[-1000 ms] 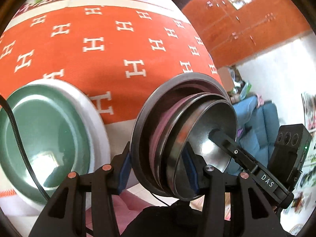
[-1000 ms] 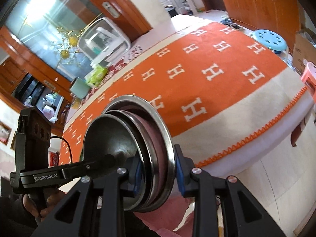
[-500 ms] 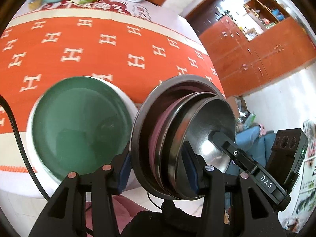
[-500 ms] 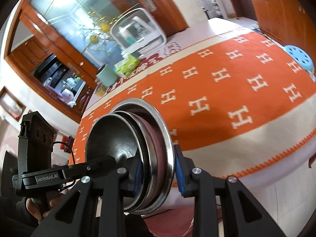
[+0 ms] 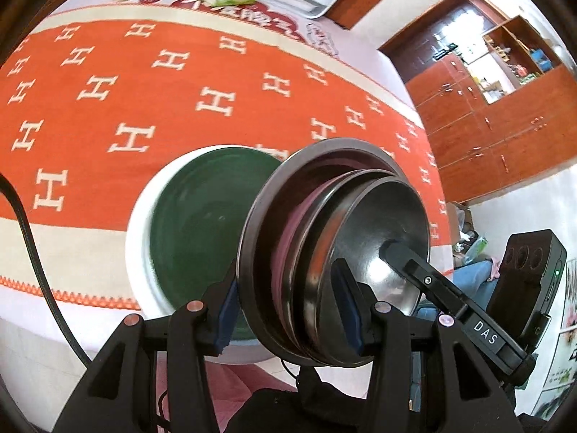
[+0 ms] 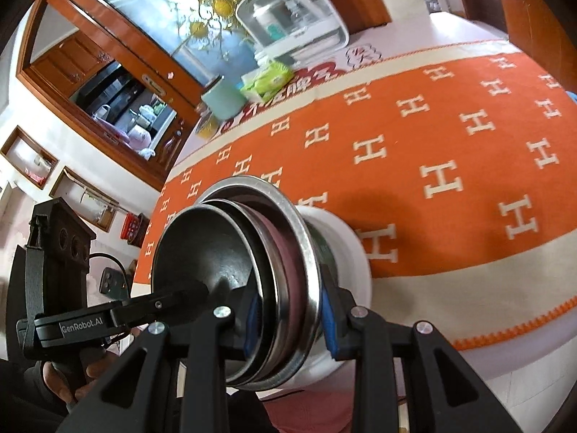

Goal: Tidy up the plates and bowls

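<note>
Mid-carry: left gripper (image 5: 288, 315) and right gripper (image 6: 290, 319) both clamped on opposite rim edges of the nested steel bowl stack (image 5: 335, 252), held tilted just above the green plate (image 5: 202, 223). Next: level stack, centre over plate, lower, release together.

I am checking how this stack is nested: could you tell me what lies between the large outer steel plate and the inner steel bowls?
A pink dish sits sandwiched there, in both wrist views.
</note>
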Demonstrator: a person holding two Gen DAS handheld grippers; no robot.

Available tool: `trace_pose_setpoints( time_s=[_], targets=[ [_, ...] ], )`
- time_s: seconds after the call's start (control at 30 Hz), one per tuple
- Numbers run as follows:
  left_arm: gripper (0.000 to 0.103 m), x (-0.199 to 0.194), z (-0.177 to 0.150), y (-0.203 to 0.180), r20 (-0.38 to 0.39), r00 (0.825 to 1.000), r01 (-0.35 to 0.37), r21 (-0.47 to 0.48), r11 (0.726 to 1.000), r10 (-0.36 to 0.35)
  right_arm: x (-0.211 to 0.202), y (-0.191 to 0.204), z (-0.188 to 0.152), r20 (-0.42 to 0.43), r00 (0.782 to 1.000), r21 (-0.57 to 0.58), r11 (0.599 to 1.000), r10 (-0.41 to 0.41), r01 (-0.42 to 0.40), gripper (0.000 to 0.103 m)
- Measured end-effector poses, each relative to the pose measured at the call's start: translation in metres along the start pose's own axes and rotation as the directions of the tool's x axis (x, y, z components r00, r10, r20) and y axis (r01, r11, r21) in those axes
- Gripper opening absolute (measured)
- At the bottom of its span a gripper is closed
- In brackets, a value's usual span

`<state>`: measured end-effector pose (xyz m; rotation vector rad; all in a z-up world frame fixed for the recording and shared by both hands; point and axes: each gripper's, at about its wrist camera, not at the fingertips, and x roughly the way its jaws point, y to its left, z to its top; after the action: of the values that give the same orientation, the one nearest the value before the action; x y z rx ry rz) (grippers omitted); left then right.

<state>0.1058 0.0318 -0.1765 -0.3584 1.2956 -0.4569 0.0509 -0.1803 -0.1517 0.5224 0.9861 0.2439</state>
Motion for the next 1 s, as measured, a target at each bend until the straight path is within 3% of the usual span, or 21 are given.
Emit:
trace_pose_setpoints(
  time_s=[0.37,0.67,0.93,1.0],
  targets=[
    [0.046,0.022,0.021,0.028,-0.104,0.991,-0.078,0.021,0.997,0.080,0.046,0.004,0.009,-0.109,0.994,0.059,0.998,-0.016,0.023,0.031],
    [0.047,0.040,0.044,0.032,-0.187,0.975,-0.099,0.113,0.989,0.119,0.069,0.002,0.024,-0.168,0.985,0.073,0.996,-0.034,0.047,0.031],
    [0.049,0.036,0.062,0.031,-0.185,0.972,-0.113,0.169,0.979,0.145,0.073,0.006,0.039,-0.174,0.983,0.040,0.997,-0.051,0.059,0.031],
    [0.049,0.034,0.065,0.032,-0.179,0.972,-0.124,0.162,0.979,0.152,0.070,0.005,0.042,-0.165,0.985,0.031,0.997,-0.060,0.066,0.037]
  ],
)
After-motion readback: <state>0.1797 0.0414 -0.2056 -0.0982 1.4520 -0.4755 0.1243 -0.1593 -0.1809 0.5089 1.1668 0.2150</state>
